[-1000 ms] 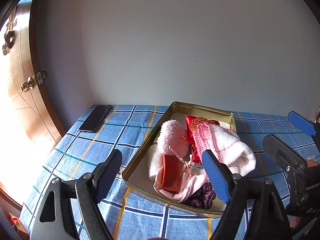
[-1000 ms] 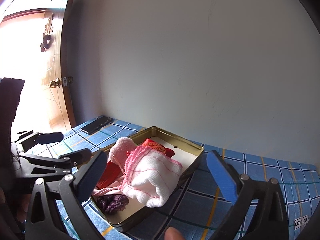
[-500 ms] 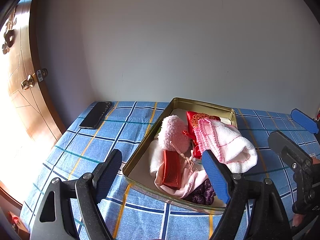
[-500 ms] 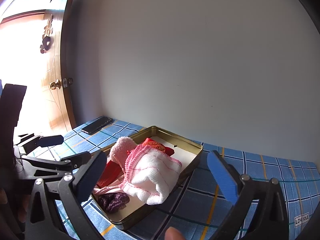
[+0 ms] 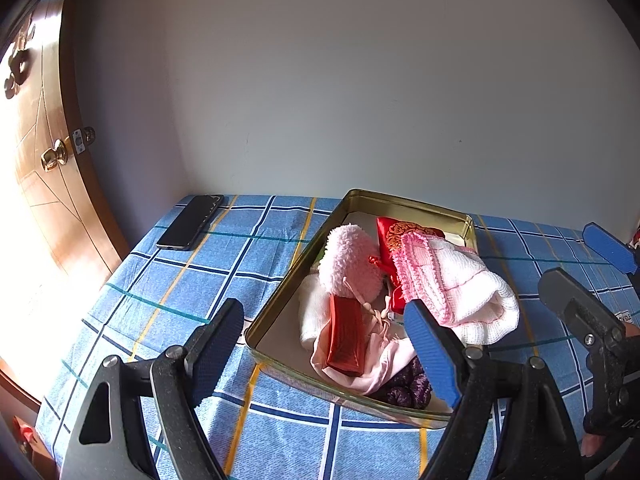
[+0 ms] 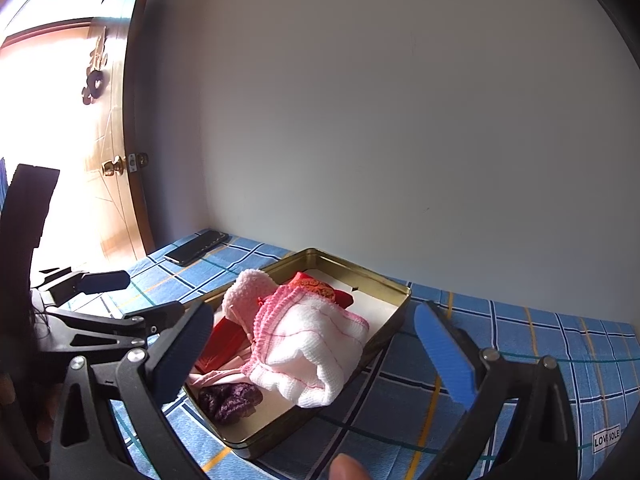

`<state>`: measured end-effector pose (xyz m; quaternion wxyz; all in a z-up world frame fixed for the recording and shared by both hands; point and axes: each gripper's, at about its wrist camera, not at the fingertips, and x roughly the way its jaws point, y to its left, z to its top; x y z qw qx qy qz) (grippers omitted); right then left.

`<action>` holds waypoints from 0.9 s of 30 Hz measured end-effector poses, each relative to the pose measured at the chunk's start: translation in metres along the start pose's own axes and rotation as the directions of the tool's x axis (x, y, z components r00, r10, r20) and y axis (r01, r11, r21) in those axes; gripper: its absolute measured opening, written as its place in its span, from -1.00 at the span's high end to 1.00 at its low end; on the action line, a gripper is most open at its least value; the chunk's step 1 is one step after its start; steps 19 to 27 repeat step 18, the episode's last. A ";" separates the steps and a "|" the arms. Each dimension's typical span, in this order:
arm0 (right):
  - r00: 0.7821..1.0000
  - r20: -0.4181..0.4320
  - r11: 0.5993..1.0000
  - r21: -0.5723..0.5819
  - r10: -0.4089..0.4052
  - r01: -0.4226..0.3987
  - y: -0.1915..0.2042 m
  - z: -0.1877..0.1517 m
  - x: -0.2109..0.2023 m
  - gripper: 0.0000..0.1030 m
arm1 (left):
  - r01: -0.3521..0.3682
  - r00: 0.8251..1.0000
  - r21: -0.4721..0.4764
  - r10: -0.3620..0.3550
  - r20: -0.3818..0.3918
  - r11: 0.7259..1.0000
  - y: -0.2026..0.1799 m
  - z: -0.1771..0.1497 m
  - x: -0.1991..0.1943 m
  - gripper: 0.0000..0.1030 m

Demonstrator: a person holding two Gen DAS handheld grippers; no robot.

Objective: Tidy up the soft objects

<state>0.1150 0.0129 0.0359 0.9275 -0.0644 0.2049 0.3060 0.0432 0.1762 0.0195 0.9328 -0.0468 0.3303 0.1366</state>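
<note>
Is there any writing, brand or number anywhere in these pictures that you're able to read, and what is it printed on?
"LOVE SOLE": black letters on a small white label sewn to the blue checked cloth; the "E" is partly creased.
The same white label shows in the left wrist view, too small to read.
White letters on the right gripper body at the left wrist view's lower right edge are cut off and unreadable.
Nothing else carries readable text.

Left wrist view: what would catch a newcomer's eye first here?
A gold tin on the blue checked cloth, heaped with soft things: a white-and-pink knitted piece draping over its right rim, a fluffy pink one beside it. A black phone lies far left near the door. Both grippers hover open.
</note>
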 end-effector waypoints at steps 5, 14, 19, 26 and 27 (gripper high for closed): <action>1.000 -0.004 1.000 0.002 0.000 0.000 0.001 0.000 0.001 -0.98 | -0.004 1.000 -0.003 0.004 -0.005 1.000 0.001 -0.001 0.002 -0.65; 1.000 -0.007 1.000 0.008 0.002 -0.002 0.001 -0.004 0.002 -0.99 | -0.015 1.000 0.013 0.015 0.004 1.000 -0.003 -0.005 0.002 -0.67; 1.000 -0.005 1.000 0.015 0.001 -0.001 -0.001 -0.005 0.001 -0.99 | -0.007 1.000 0.027 0.007 0.008 1.000 -0.005 -0.005 0.000 -0.67; 1.000 -0.005 1.000 0.015 0.001 -0.001 -0.001 -0.005 0.001 -0.99 | -0.007 1.000 0.027 0.007 0.008 1.000 -0.005 -0.005 0.000 -0.67; 1.000 -0.005 1.000 0.015 0.001 -0.001 -0.001 -0.005 0.001 -0.99 | -0.007 1.000 0.027 0.007 0.008 1.000 -0.005 -0.005 0.000 -0.67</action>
